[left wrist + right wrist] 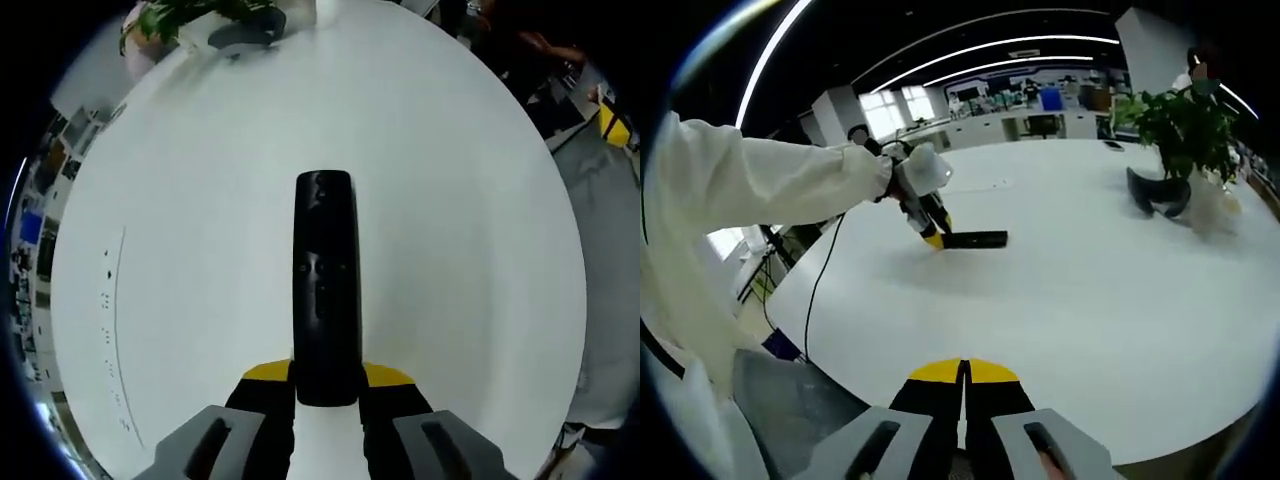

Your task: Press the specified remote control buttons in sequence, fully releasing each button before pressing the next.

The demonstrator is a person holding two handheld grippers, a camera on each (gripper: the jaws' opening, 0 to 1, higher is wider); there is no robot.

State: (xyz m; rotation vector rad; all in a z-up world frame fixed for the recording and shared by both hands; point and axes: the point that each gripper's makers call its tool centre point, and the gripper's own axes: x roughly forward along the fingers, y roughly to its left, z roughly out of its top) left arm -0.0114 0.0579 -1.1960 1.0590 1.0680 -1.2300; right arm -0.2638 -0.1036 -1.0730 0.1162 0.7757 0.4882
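Observation:
A long black remote control (325, 290) points away from me over the white table (200, 200); several small buttons show along its top. My left gripper (327, 376) is shut on its near end, yellow-tipped jaws on either side. In the right gripper view the same remote (976, 239) lies level at the table's surface, held at its left end by the left gripper (927, 222) in a person's white-sleeved arm (770, 180). My right gripper (965, 372) hovers over the near table edge, its jaws pressed together with nothing between them, well short of the remote.
A potted green plant (1180, 120) and a dark curved object (1158, 192) stand at the table's far right; the plant (190, 15) sits at the top left in the left gripper view. A grey chair (790, 410) stands below the near edge. Bare tabletop lies around the remote.

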